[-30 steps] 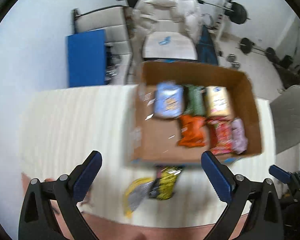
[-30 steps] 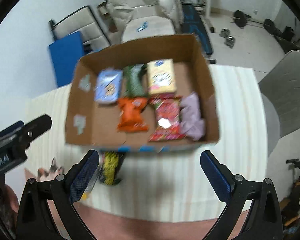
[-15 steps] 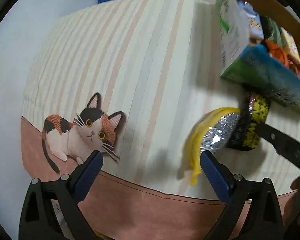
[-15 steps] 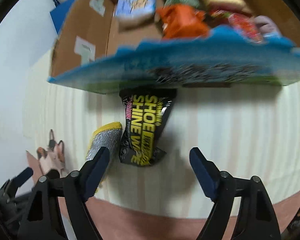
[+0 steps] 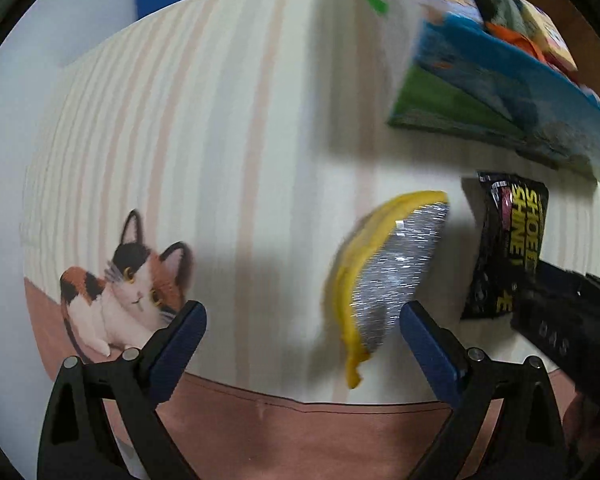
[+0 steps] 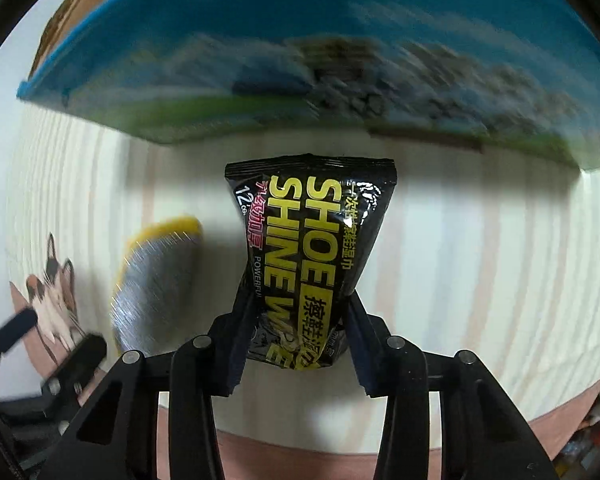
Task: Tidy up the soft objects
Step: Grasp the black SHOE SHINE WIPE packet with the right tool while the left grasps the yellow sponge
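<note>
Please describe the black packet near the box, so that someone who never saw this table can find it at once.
On the striped tablecloth, look just in front of the blue side of the cardboard box. There lies the black packet, with the right gripper closing on it. Unlike the yellow-and-silver sponge beside it, it reads SHOE SHINE in yellow letters.

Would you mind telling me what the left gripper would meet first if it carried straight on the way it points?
Probably the striped tablecloth: the left gripper points down at bare cloth, with the yellow and silver sponge just inside its right jaw. Depth is uncertain.
</note>
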`<act>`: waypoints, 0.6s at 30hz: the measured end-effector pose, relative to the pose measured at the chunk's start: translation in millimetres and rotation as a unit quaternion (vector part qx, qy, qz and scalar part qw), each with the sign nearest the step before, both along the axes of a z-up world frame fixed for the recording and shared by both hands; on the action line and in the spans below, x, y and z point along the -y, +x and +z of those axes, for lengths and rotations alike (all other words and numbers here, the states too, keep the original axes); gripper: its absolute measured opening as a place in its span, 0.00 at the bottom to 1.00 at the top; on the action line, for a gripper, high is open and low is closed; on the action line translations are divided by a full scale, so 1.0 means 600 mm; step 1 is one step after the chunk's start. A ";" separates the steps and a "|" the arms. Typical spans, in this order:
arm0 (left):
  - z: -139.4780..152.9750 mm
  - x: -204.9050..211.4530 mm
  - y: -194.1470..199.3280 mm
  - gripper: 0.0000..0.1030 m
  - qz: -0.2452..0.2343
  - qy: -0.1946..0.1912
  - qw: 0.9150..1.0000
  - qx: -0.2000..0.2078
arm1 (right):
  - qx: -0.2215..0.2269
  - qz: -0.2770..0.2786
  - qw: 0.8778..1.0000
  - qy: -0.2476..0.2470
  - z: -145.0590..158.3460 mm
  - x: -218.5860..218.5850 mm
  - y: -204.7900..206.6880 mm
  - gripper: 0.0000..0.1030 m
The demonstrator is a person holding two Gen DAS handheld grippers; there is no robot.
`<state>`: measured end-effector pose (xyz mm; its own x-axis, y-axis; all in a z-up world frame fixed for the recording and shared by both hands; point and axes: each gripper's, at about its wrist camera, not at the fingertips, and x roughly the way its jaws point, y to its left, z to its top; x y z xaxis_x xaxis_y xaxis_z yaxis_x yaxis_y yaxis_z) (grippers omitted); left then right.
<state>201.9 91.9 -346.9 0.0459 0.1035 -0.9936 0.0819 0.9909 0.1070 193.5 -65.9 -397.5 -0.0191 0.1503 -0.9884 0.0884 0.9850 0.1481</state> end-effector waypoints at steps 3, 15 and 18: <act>-0.012 0.026 0.005 0.96 -0.025 -0.003 1.000 -0.011 | -0.008 -0.003 1.000 -0.004 0.000 0.029 -0.031 0.44; -0.096 0.069 0.041 0.81 -0.049 -0.026 0.995 -0.080 | -0.041 -0.058 0.997 0.010 -0.007 0.122 -0.097 0.50; -0.092 0.054 0.045 0.62 -0.021 -0.050 0.995 -0.083 | -0.038 -0.066 0.997 0.019 -0.002 0.145 -0.088 0.55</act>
<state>229.2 59.4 -402.3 -0.1166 0.0054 -0.9932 0.1323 0.9912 -0.0102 140.6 -152.7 -398.8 -0.0708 0.1938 -0.9785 0.2298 0.9577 0.1731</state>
